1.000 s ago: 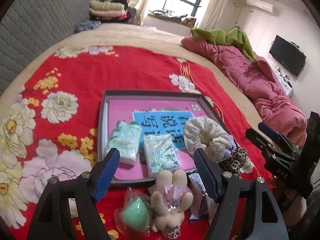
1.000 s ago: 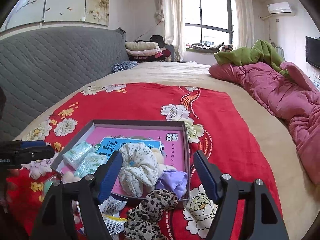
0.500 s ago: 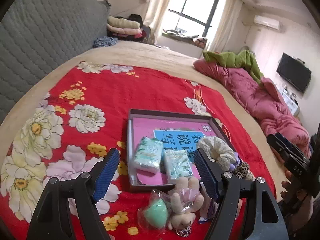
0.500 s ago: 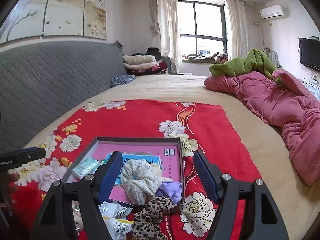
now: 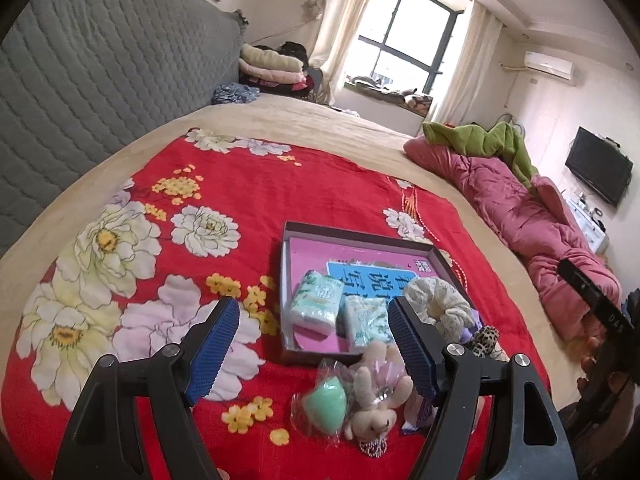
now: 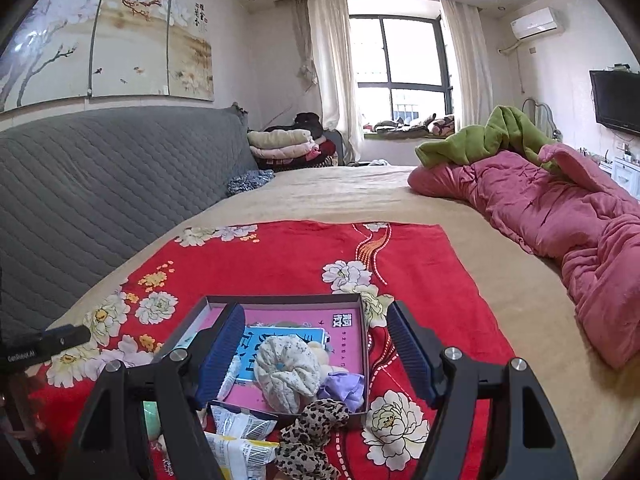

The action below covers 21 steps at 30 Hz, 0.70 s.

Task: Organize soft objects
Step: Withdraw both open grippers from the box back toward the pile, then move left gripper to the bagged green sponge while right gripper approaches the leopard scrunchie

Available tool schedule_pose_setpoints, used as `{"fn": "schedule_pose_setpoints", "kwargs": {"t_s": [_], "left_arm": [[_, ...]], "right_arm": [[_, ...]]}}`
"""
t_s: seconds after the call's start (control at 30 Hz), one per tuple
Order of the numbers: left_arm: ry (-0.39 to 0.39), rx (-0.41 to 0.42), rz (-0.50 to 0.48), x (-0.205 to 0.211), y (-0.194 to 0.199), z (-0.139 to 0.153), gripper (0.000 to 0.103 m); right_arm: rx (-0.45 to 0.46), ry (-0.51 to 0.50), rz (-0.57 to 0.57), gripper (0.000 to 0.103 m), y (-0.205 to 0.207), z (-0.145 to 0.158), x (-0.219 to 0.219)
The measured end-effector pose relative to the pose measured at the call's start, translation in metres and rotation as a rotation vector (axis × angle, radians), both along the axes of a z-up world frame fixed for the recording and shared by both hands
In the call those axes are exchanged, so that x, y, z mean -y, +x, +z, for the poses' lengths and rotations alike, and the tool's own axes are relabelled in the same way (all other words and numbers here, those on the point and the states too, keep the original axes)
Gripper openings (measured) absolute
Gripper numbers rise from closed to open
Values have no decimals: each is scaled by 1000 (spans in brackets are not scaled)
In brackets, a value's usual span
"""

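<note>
A bed covered by a plush red blanket (image 5: pixel 280 184) printed with large white and pale pink flowers fills both views. On it sits a shallow rectangular cardboard box (image 5: pixel 285 280) with dark grey walls and a glossy pink floor carrying a blue panel of printed characters. Inside the box lie two soft, pillowy tissue packs (image 5: pixel 318 302) in shiny mint-and-white plastic, side by side, and a puffy cream scrunchie (image 5: pixel 438 306) of gathered, speckled fabric at the right end, with a lilac fabric piece (image 6: pixel 344 386) touching it. A leopard-print scrunchie (image 6: pixel 312 424) drapes over the box's near right corner. Just outside the near wall rest a smooth teardrop-shaped green sponge (image 5: pixel 324 402) in a crinkled clear bag and a small beige plush bunny (image 5: pixel 378 404), fuzzy and long-eared, touching each other; crinkly white snack packets (image 6: pixel 240 424) lie beside them. The left gripper (image 5: pixel 314 350) hovers above these loose items, its ribbed blue pads spread wide with nothing between them. The right gripper (image 6: pixel 316 354) hangs over the box's near end, equally wide and empty. A rumpled pink quilt (image 6: pixel 560 216) lies along the bed's right side, against a grey quilted headboard (image 6: pixel 100 184).
</note>
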<state>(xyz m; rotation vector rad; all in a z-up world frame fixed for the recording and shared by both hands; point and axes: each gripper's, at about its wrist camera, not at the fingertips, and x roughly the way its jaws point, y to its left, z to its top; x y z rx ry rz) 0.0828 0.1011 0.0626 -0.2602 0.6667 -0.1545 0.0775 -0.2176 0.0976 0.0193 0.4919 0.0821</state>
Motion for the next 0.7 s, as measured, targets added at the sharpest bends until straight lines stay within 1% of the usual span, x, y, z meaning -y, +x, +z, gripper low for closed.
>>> {"fn": "schedule_pose_setpoints", "kwargs": {"t_s": [0.17,0.4,0.57,0.7], "left_arm": [[2,-9,8,4,-15,1,78],[19,-25,7,11,-33,3,78],[35,-49,1,17,-45,0,78],[39,-68,-4,23,-53,-3,78]], "right_arm": [[12,7,19,73,-5,4,-3],[5,32,33,73,-12,3,-4],[-19,48,51,73,-16,-4,-5],[-59,58,64,73,-20,-14,-9]]}}
